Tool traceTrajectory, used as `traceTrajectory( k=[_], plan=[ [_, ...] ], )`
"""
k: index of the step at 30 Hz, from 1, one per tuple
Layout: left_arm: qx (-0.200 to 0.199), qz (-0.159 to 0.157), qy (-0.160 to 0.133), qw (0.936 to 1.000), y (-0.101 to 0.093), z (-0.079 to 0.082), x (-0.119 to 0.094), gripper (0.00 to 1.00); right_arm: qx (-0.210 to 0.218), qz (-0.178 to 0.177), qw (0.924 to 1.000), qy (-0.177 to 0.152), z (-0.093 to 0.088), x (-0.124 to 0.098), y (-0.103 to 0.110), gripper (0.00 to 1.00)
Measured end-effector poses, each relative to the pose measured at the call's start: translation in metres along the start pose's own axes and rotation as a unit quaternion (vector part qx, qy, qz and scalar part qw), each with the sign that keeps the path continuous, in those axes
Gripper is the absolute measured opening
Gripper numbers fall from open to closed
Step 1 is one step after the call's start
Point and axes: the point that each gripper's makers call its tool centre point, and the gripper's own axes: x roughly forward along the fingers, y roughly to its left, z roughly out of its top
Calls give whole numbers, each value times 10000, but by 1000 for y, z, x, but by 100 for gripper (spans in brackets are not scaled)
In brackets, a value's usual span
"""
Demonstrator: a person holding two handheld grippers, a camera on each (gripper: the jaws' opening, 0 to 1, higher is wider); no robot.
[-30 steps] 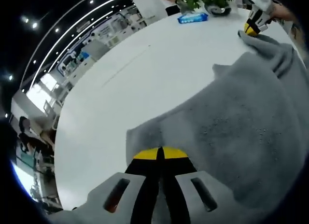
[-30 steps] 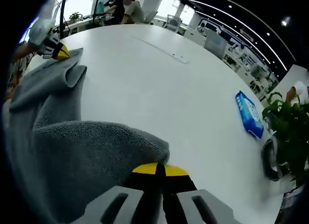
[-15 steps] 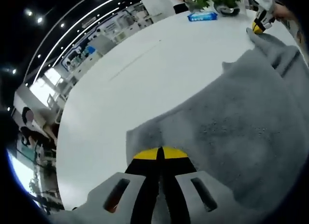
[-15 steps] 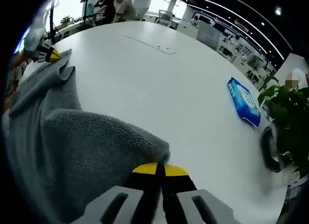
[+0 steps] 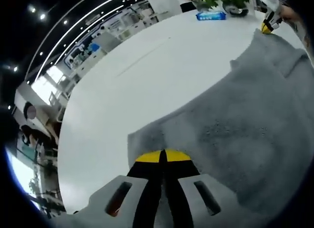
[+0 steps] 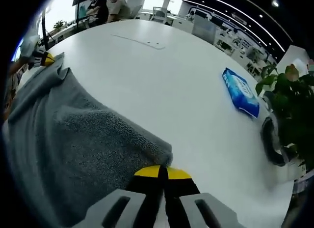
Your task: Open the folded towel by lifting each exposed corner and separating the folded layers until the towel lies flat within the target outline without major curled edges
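On the white bench (image 5: 122,90), the grey towel (image 5: 245,115) was stretched between my two claws, each one clenched on a corner. In the left gripper view, my left claw (image 5: 163,156) had its yellow-tipped jaws pressed together with a towel corner pinched between them, and the cloth spread away from it toward the right and the top of the view. At the far corner, near the upper right edge, I could see the right claw (image 5: 267,27) with its yellow tip meeting the cloth and a hand behind it. A fold ran along the towel's far right side there, so the layers did not lie fully flat.

In the right gripper view, my right claw (image 6: 163,172) was likewise clamped tight on a corner of the towel (image 6: 73,139), whose near edge curled into a thick rolled lip just above the jaws. The cloth ran off to the left, and the left claw (image 6: 44,58) gripped the far corner at the upper left.

Beyond the towel, a blue packet (image 6: 240,90) lay on the bench well apart from the cloth, and a potted plant (image 6: 287,100) stood near the bench's right edge in a dark pot. A faint seam line (image 6: 137,41) crossed the benchtop farther off. People sat at the back of the room (image 6: 110,7).
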Motion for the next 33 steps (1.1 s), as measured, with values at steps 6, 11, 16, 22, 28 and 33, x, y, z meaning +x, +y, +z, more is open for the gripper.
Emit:
traceTrajectory(
  k=[6,11,16,22,28,33],
  plan=[
    [-63,48,64,9999,10,-5,2,0,182,-46,9998,47,-6,-2,-10,0],
    [-38,126,122,9998,18,-9,3,0,276,-104,9995,92,-11,-3,-20,0],
    [-30,225,202,9995,29,-15,3,0,412,-110,9990,112,-15,-4,-27,0],
    [-22,371,267,9990,42,-21,4,0,697,-152,9974,112,-21,-4,-41,0],
    [-141,445,323,9984,55,-28,4,0,895,-163,9958,134,-26,-4,-51,0],
    [-134,477,342,9982,56,-28,1,0,1057,-114,9943,115,-27,-4,-55,0]
  ],
)
